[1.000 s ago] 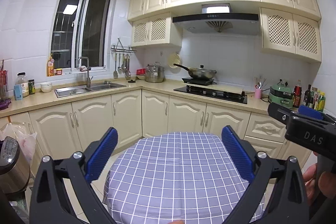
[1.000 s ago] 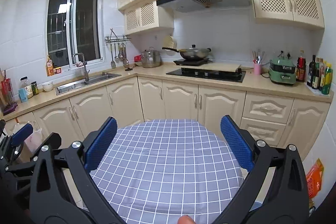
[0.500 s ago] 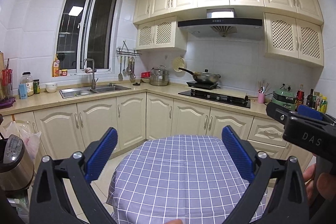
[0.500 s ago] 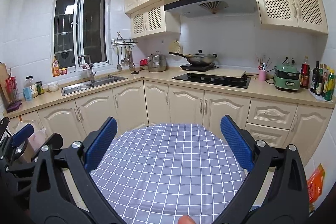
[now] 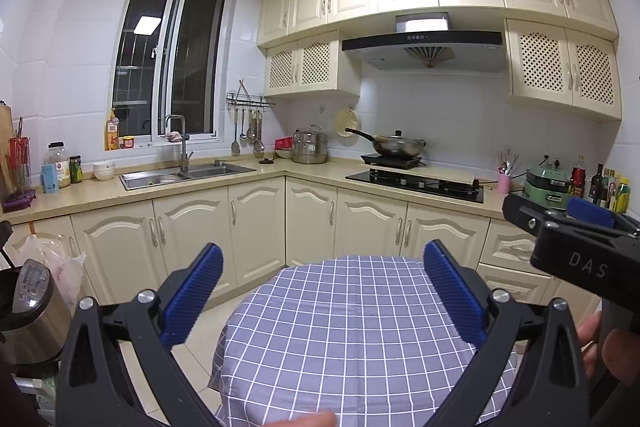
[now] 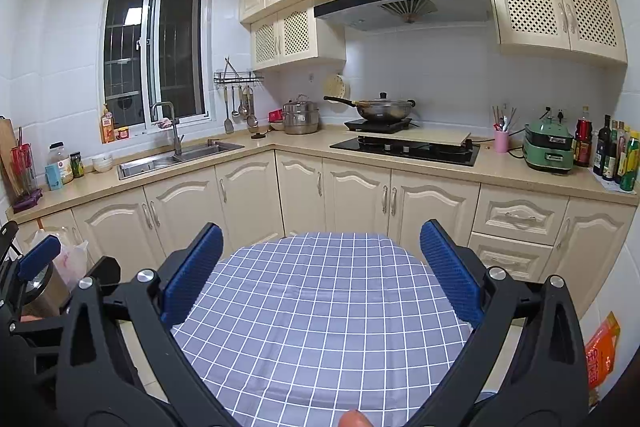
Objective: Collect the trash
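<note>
My left gripper (image 5: 322,289) is open above a round table with a blue-grey checked cloth (image 5: 352,331), nothing between its blue pads. My right gripper (image 6: 320,269) is also open and empty over the same checked cloth (image 6: 320,315). In the left wrist view the right gripper (image 5: 576,247) shows at the right edge with a hand (image 5: 616,351) below it. The left gripper's blue tip (image 6: 38,257) appears at the left edge of the right wrist view. A white plastic bag (image 5: 60,267) hangs by the left cabinets. No loose trash shows on the cloth.
An L-shaped counter (image 6: 500,171) holds a sink (image 6: 176,157), a steel pot (image 6: 301,117), a wok (image 6: 384,109) on the hob, a green cooker (image 6: 550,147) and bottles (image 6: 616,153). A steel appliance (image 5: 28,311) stands low left. An orange packet (image 6: 600,351) lies low right.
Both grippers have tilted upward, so the table sits lower in each view and more ceiling shows. Both stay open.
</note>
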A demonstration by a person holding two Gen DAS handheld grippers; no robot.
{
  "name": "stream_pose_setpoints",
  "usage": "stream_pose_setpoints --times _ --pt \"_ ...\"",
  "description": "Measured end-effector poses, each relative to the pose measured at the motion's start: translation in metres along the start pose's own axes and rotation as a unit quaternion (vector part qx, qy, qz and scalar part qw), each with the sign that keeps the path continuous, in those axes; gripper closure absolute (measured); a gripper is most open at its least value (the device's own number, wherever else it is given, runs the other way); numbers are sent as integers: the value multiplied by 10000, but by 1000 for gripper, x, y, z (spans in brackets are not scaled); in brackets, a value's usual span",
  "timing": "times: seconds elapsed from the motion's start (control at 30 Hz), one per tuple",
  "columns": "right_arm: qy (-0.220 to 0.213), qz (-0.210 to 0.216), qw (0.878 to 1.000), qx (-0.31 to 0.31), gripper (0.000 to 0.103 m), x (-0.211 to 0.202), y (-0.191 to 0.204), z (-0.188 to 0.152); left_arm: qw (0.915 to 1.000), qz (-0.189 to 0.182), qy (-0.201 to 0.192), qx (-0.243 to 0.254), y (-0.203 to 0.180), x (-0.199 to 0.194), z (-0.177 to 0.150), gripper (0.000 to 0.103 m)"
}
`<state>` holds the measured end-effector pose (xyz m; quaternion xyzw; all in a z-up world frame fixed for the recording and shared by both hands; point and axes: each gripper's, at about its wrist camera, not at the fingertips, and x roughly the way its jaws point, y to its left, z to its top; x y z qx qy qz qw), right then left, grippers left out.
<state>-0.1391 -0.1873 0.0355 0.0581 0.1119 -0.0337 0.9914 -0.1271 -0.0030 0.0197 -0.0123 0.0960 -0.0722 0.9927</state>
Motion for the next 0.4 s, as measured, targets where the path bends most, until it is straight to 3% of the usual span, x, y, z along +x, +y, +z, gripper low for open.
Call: stream_pose_setpoints --times 0.4 --pt "89 47 9999 41 6 6 0 -4 10000 92 -24 23 -4 -3 -2 5"
